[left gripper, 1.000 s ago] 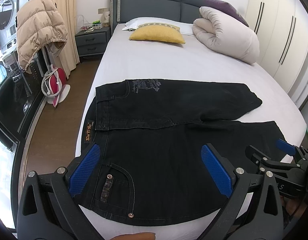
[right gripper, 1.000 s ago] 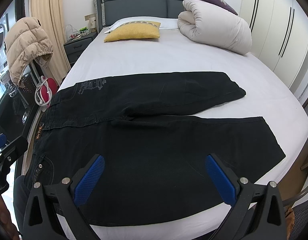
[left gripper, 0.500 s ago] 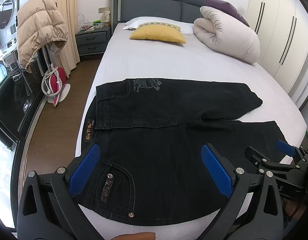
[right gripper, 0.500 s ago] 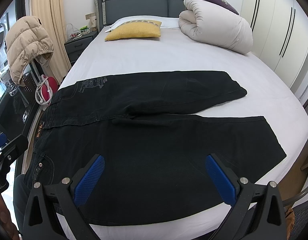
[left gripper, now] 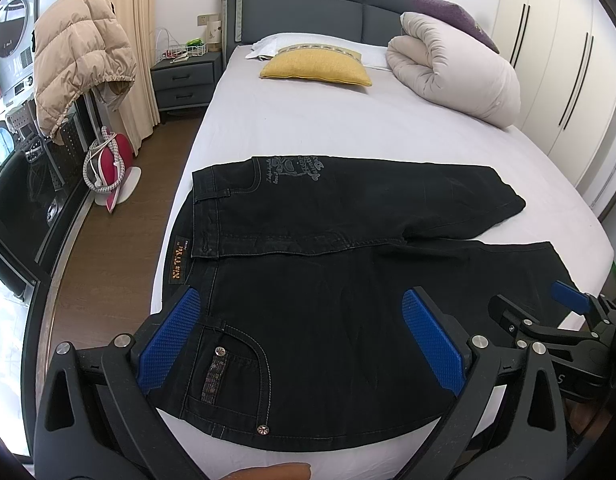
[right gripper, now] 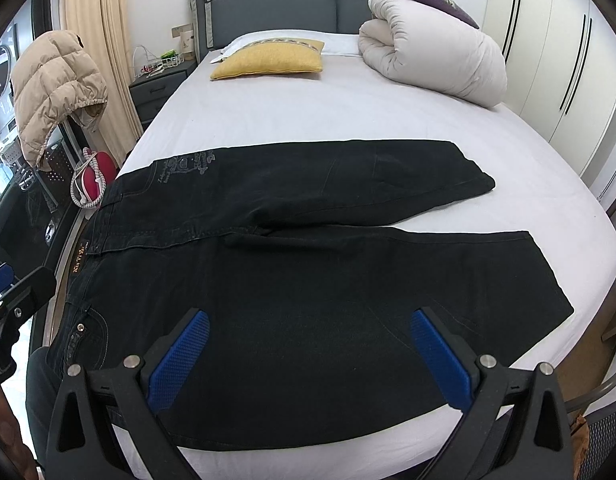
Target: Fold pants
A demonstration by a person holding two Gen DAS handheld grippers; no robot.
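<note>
Black jeans [left gripper: 308,280] lie flat across the near part of the bed, waistband to the left and both legs stretching right; they also show in the right wrist view [right gripper: 308,264]. My left gripper [left gripper: 300,336] is open and empty, hovering over the near waistband and pocket. My right gripper [right gripper: 308,354] is open and empty, hovering over the near leg. The right gripper also shows in the left wrist view [left gripper: 564,312] at the right edge.
The bed [left gripper: 308,128] has a white sheet, a yellow pillow [left gripper: 316,66] and a rolled duvet [left gripper: 456,72] at the head. A nightstand [left gripper: 184,80], a jacket on a rack [left gripper: 76,52] and wood floor [left gripper: 116,248] are on the left. Wardrobes [left gripper: 556,52] stand on the right.
Both views have drifted very slightly; the jeans and both open grippers stay as they were.
</note>
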